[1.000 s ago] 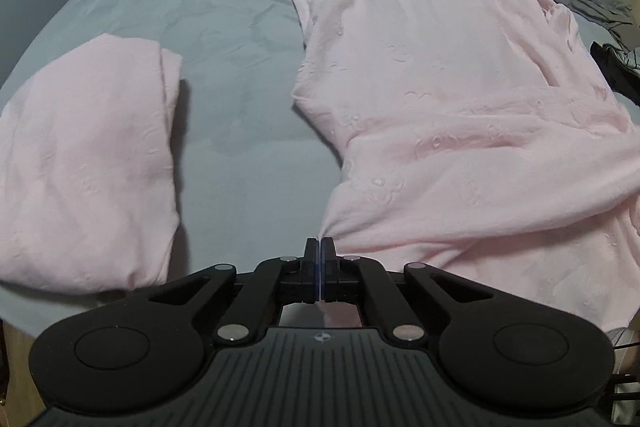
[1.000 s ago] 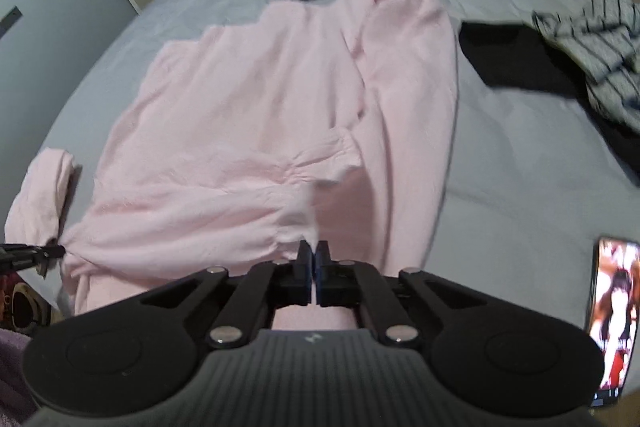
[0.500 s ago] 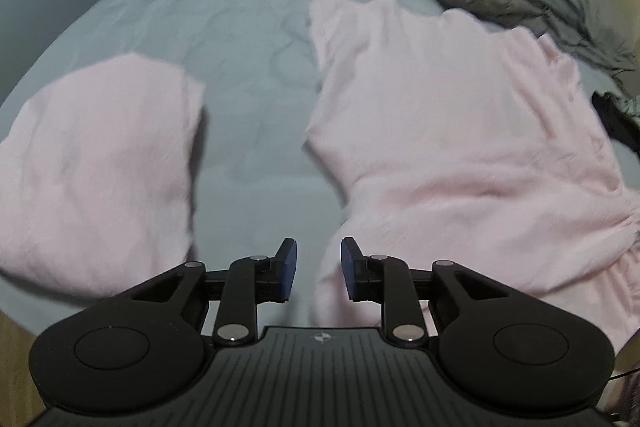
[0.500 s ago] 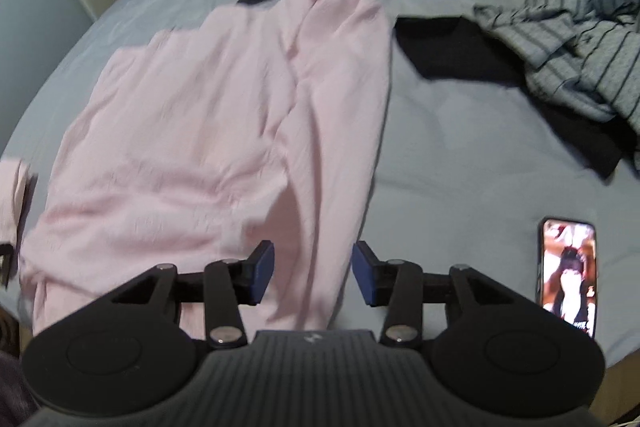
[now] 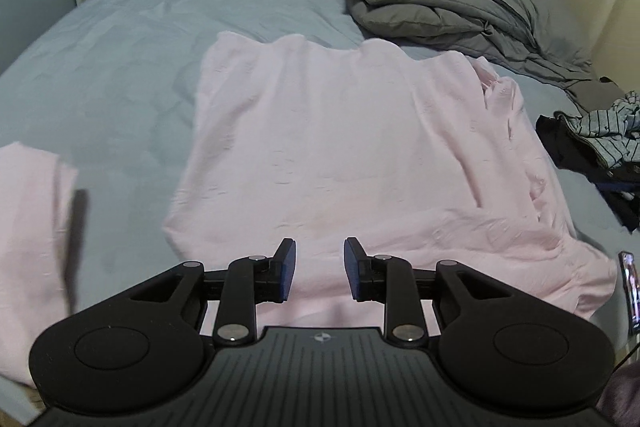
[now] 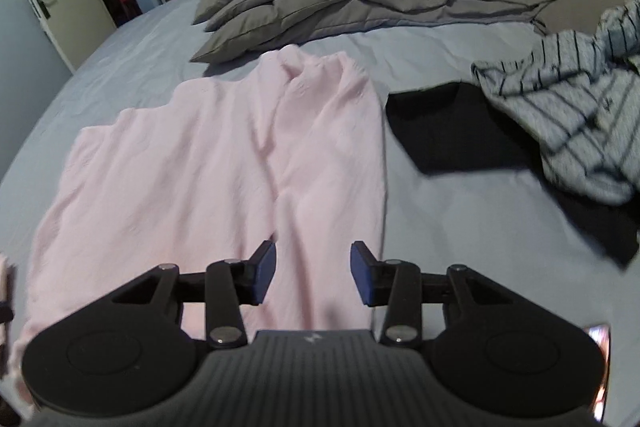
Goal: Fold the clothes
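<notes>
Both your tools are spread apart and empty, left tool and right tool. The pink garment lies flat on the bed, its long axis running straight away from them, near hem just under both.

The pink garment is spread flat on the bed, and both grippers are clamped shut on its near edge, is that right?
Not quite. The pink garment does lie spread on the bed, but the left gripper and right gripper are both open, holding nothing. Each wrist view shows its jaws apart above the fabric.
</notes>
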